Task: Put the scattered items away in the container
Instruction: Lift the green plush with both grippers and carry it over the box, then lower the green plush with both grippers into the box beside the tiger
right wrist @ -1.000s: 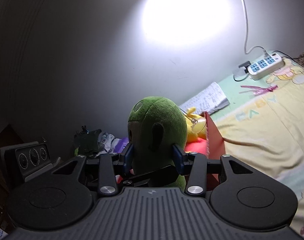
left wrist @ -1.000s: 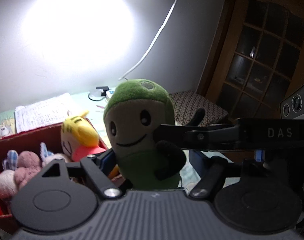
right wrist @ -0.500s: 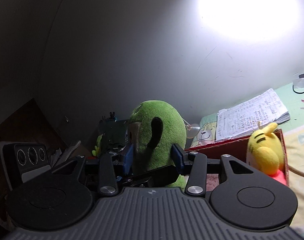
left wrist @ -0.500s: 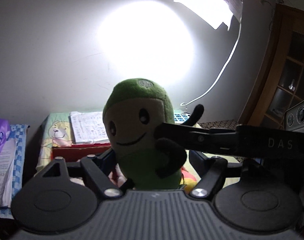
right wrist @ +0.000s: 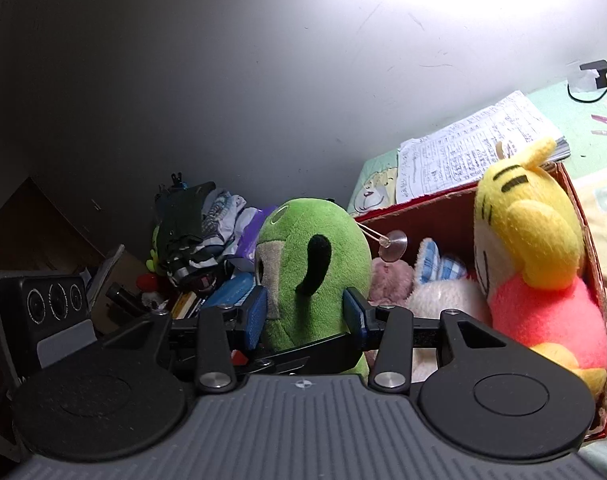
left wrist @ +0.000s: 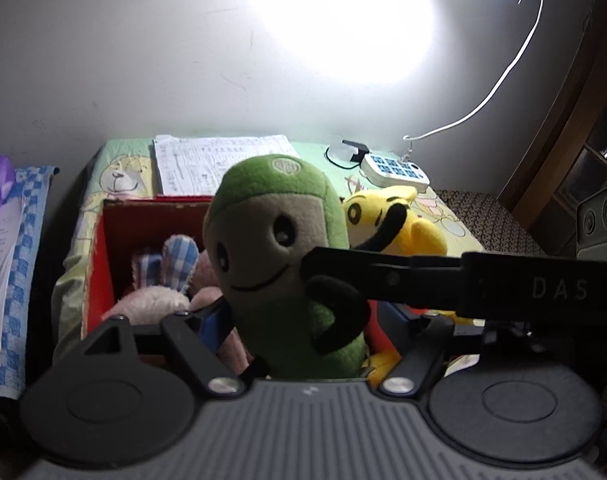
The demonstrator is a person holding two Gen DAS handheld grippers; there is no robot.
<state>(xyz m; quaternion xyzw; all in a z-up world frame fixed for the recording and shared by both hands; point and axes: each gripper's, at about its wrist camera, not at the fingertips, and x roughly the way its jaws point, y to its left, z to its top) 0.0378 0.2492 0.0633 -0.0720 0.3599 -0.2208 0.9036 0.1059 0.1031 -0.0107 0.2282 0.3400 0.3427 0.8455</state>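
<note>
left gripper (left wrist: 299,320): fingers closed on the green plush (left wrist: 275,248), upright between them.
right gripper (right wrist: 303,316): blue pads (right wrist: 255,316) squeeze the same plush sideways, crossing the left.
box (right wrist: 591,248): red, beyond and below the fingertips, right of the right pads; holds a yellow plush (right wrist: 531,216).
surface: patterned sheet (left wrist: 115,168), wall close behind.

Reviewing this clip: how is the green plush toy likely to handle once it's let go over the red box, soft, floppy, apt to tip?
The green plush toy looks soft and light: the right gripper pads dent its sides. Its rounded body will probably topple, not stand, on the lumpy pink plush and yellow plush already in the red box. Fuzzy fabric seems unlikely to slip.
</note>
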